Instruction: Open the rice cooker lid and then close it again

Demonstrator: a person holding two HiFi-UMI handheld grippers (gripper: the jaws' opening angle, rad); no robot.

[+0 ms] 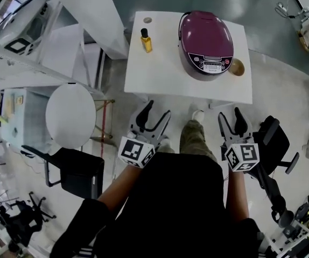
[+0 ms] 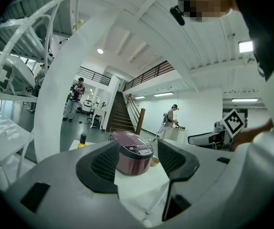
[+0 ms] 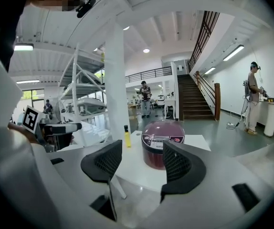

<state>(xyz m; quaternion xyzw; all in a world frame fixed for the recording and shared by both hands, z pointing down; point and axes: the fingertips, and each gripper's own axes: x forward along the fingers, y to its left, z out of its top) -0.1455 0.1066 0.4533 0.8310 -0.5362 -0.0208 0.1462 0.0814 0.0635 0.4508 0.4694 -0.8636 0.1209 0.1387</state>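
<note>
Two empty tools, left tool [image 1: 159,109] and right tool [image 1: 230,115], gape wide, well short of the closed round maroon rice cooker [image 1: 206,50]. Opening seems unstarted, so I must reach its lid [image 1: 207,30].

No text could be read. Print was seen on the cooker [image 1: 206,42] panel [image 1: 212,64], but too small to be made out. Black-and-white square markers were noted on the left cube [image 1: 137,151] and right cube [image 1: 241,157]; these carried patterns only, no letters or numbers.
</note>
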